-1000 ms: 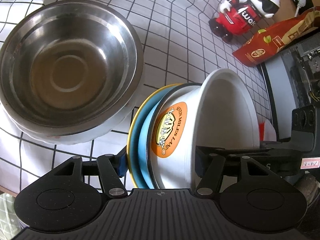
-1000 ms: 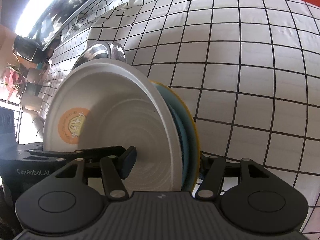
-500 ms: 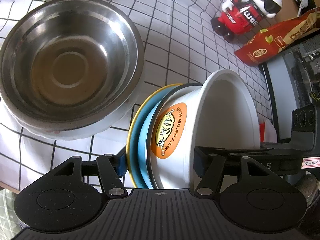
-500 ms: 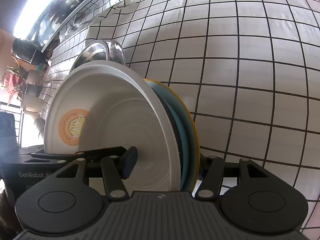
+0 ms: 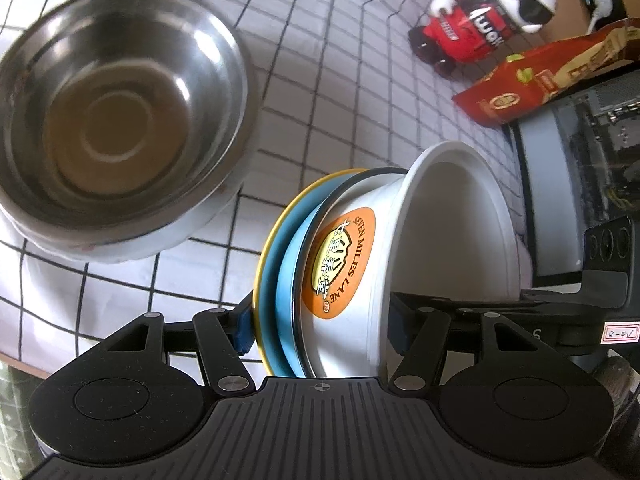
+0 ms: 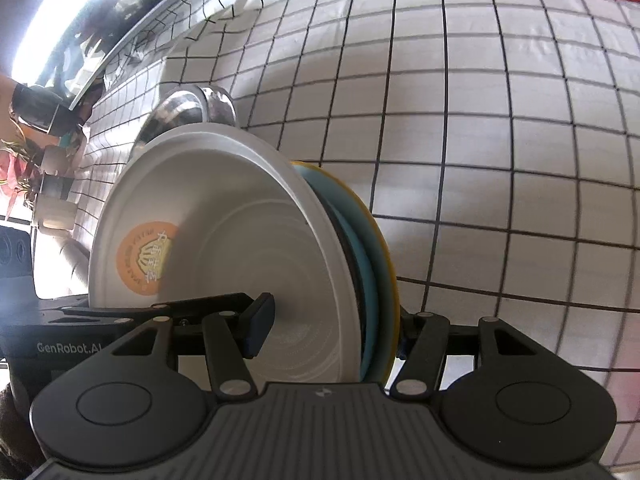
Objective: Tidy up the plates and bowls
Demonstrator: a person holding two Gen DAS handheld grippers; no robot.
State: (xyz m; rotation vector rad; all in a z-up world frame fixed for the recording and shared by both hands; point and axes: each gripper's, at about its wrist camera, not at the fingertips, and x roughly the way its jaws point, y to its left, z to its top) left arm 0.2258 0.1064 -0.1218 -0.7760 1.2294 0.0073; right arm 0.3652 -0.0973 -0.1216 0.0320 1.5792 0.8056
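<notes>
A stack stands on edge above the checked cloth: a white bowl (image 5: 448, 232) with an orange label, nested against a dark-rimmed dish and a blue plate (image 5: 286, 264) with a yellow rim. My left gripper (image 5: 320, 330) is shut on this stack, one pad behind the yellow rim and one inside the bowl. My right gripper (image 6: 332, 334) is shut on the same stack from the opposite side, where the white bowl (image 6: 240, 248) and blue plate (image 6: 370, 276) show. A steel bowl (image 5: 116, 120) rests in a white bowl on the cloth, up and left of the stack, and the steel bowl (image 6: 188, 108) peeks out behind it.
A red and white toy robot (image 5: 480, 32) and a red box (image 5: 540, 84) lie at the far right edge of the cloth, beside a dark appliance (image 5: 580, 184). Potted plants (image 6: 52, 200) stand by a bright window on the left. Open checked cloth (image 6: 500, 160) stretches right of the stack.
Both views have drifted only slightly. The stack stays gripped by both grippers in the same pose.
</notes>
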